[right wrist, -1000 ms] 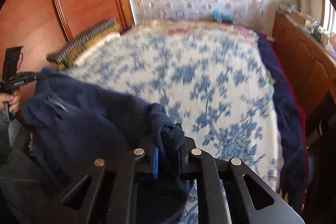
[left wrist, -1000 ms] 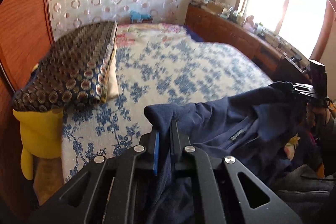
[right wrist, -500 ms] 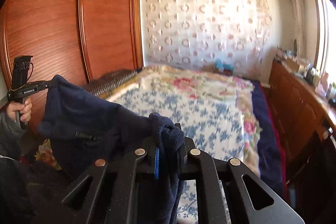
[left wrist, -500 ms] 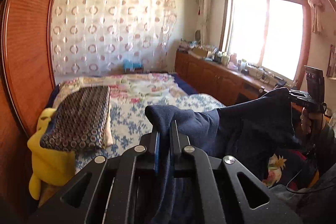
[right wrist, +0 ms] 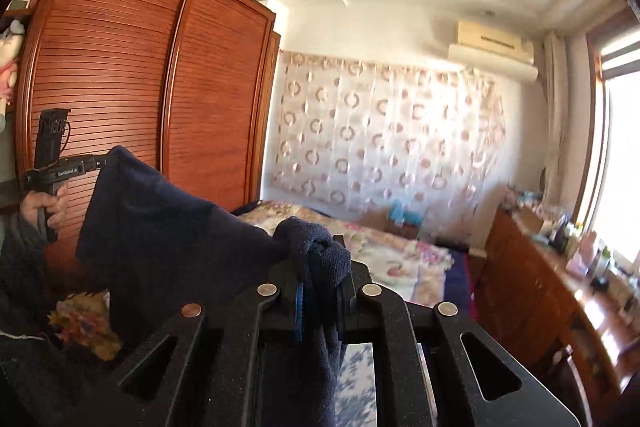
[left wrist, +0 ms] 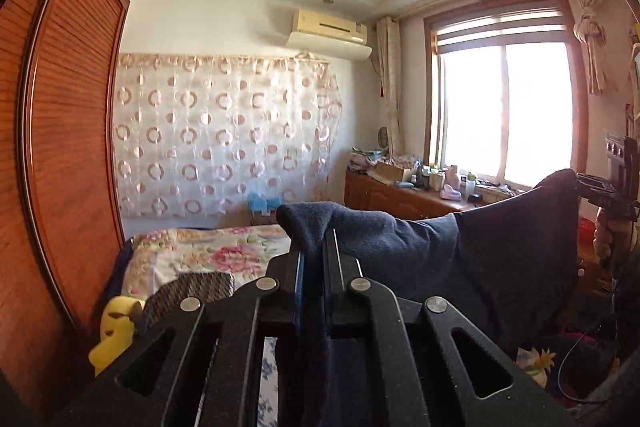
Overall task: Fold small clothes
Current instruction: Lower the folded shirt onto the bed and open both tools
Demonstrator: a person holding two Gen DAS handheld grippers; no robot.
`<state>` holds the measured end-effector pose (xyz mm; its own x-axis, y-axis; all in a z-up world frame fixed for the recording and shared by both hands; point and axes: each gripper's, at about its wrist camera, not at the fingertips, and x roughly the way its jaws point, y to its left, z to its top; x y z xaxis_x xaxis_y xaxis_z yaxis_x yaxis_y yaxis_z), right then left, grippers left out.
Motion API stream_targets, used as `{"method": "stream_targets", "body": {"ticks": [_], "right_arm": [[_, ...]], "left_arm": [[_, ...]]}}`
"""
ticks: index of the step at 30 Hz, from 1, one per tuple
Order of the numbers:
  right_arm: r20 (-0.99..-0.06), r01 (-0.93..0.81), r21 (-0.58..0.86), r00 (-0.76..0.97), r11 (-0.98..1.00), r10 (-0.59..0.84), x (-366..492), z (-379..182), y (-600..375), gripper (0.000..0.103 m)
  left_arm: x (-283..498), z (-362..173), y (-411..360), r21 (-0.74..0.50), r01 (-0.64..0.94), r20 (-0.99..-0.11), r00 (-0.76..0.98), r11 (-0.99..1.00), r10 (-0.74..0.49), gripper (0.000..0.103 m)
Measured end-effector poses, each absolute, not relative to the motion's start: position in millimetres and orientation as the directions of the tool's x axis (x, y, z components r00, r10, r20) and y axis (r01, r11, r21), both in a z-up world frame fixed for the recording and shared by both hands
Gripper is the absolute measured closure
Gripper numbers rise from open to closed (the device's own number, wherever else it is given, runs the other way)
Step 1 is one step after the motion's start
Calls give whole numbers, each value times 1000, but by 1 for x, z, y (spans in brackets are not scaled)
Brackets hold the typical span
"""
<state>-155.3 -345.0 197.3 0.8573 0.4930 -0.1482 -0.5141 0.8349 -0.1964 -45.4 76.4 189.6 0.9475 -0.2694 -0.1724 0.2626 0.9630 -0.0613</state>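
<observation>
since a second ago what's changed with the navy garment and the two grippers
Both grippers rose and tilted up, lifting the navy garment off the bed until it hangs stretched between them; the views now show wall and ceiling. Unchanged: the left gripper and right gripper stay clamped on its two ends, nothing released.

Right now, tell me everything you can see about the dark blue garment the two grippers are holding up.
The navy garment looks like soft fleece, plain and dark. It hangs stretched between the left gripper and the right gripper, each shut on a bunched top corner. Its upper edge sags slightly between them; the rest drapes down in front of the person, above the bed. Its lower part is out of view.
</observation>
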Motion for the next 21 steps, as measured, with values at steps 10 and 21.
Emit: {"method": "stream_targets", "body": {"ticks": [10,21], "right_arm": [[-269,-440,-158,881,884,391,-22,183,-307,91],[-579,-262,-51,794,964,185,146,44,-291,51]], "left_arm": [[80,161,84,-39,154,-265,951,987,-159,95],[172,18,86,-50,150,-512,845,987,-155,28]]}}
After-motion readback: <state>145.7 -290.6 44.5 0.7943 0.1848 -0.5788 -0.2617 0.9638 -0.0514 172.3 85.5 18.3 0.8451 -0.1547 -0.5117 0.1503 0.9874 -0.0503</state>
